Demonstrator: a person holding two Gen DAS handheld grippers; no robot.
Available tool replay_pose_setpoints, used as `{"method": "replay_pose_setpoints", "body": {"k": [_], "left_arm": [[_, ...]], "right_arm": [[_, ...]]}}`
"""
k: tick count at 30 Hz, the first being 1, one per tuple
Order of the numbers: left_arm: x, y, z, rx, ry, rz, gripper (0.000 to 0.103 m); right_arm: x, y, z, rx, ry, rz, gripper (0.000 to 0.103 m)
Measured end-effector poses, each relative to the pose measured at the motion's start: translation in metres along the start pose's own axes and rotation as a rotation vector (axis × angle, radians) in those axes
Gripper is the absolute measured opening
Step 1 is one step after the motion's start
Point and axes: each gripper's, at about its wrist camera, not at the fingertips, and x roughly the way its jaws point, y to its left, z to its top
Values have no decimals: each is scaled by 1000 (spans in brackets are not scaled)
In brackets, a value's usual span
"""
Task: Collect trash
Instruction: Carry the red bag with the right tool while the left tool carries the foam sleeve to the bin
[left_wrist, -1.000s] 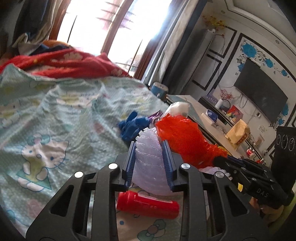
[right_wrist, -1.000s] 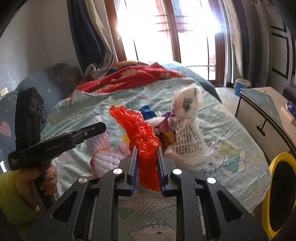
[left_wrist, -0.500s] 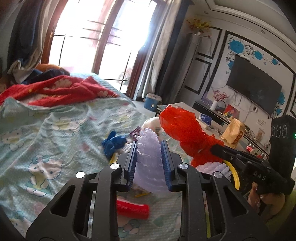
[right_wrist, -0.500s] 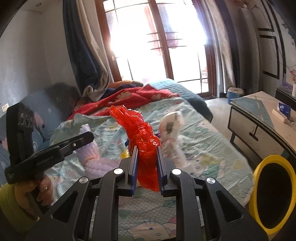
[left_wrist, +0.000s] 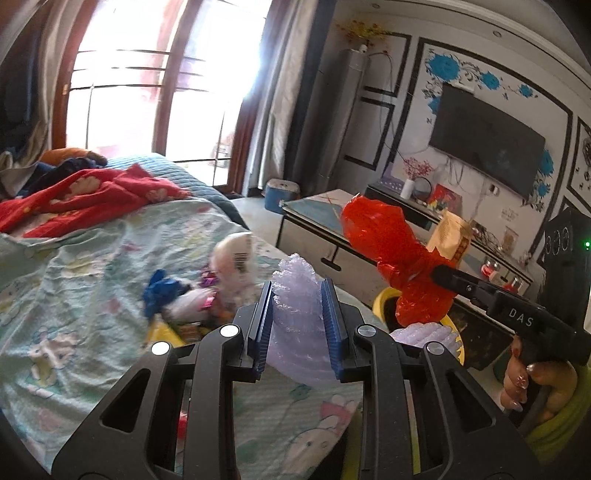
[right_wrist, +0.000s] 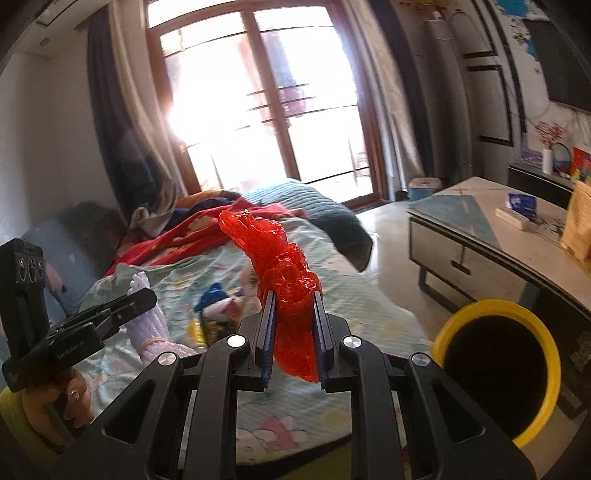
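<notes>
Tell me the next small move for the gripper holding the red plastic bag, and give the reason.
Probably carry the right gripper sideways until it hangs over the yellow-rimmed bin, then let go. It is shut on the red plastic bag, which is clear of the bed, and the bin's open mouth stands just to its right in the right wrist view.

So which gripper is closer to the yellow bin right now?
Right. The right gripper, clamping the red bag, is just beside the yellow bin; the left gripper, holding purple wrap, is farther away.
</notes>
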Motion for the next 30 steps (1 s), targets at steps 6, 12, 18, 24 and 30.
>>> {"method": "replay_pose_setpoints", "body": {"k": [6, 12, 18, 24, 30], "left_arm": [[30, -37, 6, 51, 24, -23, 19], [57, -68, 5, 101, 53, -45, 19], [88, -97, 0, 151, 84, -61, 19], [116, -127, -7, 193, 109, -64, 20], [143, -156, -20, 257, 142, -55, 20]], "right_arm": [[-16, -45, -5, 73, -17, -66, 17], [-30, -91, -10, 168, -31, -124, 17], [-42, -132, -20, 261, -38, -187, 17], [-47, -168, -28, 328, -35, -262, 17], [-50, -198, -39, 388, -35, -331, 17]]}}
